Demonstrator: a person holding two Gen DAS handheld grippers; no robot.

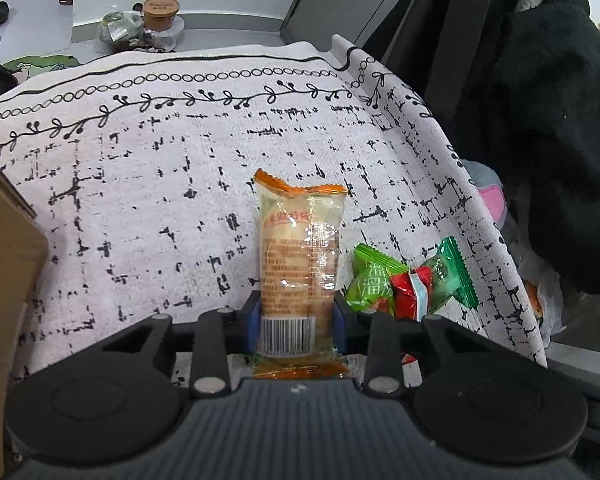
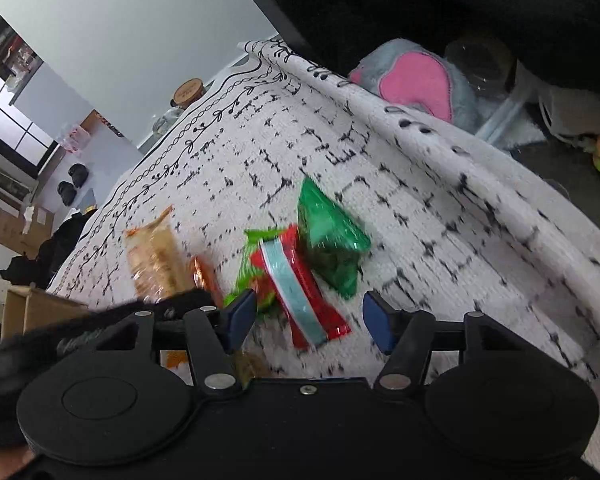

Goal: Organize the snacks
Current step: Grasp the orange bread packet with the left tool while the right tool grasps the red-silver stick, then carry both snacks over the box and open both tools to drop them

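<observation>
The left gripper (image 1: 296,320) is clamping a clear, orange-ended snack packet (image 1: 298,264) near its barcode end, both blue pads pressing against the wrapper's sides; the packet is lying lengthwise on the white black-patterned tablecloth (image 1: 160,168), pointing away from the camera. Just to its right a small cluster is sitting on the cloth: a light green packet (image 1: 370,280), a red packet (image 1: 412,294) and a darker green packet (image 1: 448,272), touching one another.

The right wrist view is showing that cluster from another side. The right gripper (image 2: 308,320) is standing partly open, its blue pads either side of the red packet (image 2: 304,292) with a pale blue stripe, and neither pad is pressing on it. The light green packet (image 2: 256,268) is lying by the left pad; the dark green packet (image 2: 332,240) is lying beyond. This view is blurred.

Only the left view is showing a cardboard box (image 1: 4,280) at the cloth's left edge and a brown lidded cup (image 1: 161,12) beyond the table. Only the right view is showing a grey and pink plush toy (image 2: 412,80) past the cloth's far edge, and the orange packet (image 2: 156,260) seen from the side with the left gripper's dark body over its near end
</observation>
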